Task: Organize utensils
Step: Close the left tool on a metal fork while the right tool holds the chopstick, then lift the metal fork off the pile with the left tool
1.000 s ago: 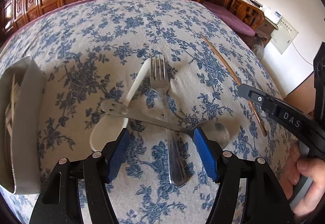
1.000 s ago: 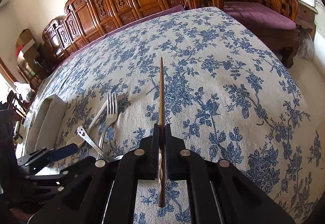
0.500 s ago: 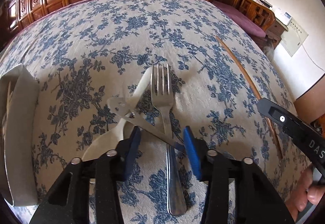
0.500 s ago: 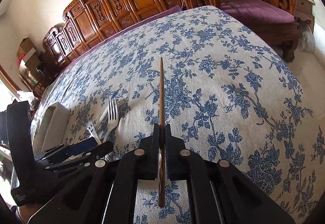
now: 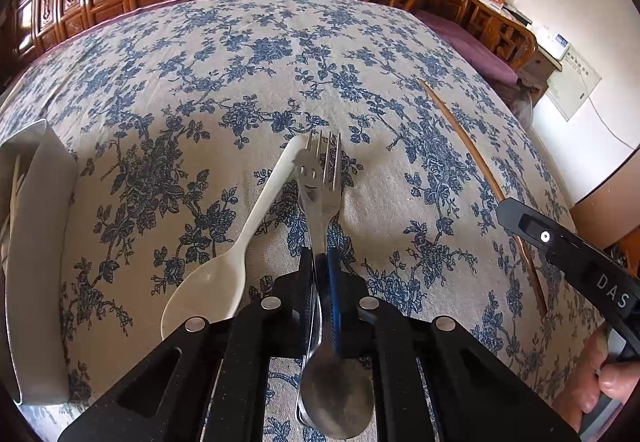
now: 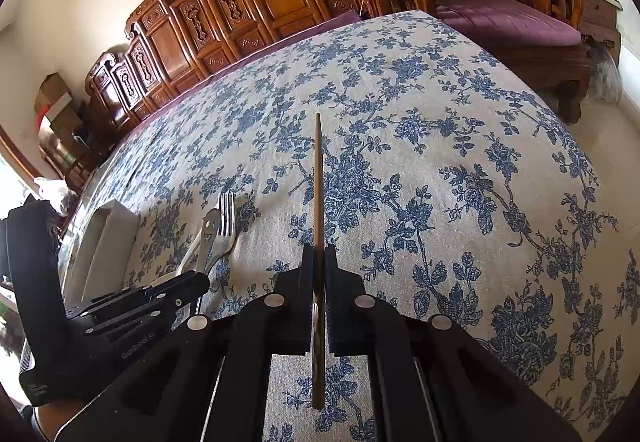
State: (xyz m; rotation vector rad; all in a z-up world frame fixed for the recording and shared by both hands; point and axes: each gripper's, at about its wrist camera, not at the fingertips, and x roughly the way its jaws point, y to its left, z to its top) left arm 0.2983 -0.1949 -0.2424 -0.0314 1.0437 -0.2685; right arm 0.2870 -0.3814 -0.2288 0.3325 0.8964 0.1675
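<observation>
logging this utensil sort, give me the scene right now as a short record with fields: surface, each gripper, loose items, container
surface: table under a blue floral tablecloth
left gripper: jaws have just been closing, now shut on the metal spoon by its handle
right gripper: shut on a wooden chopstick
loose items: metal fork and white plastic spoon lying on the cloth
container: white tray at the left edge of the left wrist view, with thin sticks inside
</observation>
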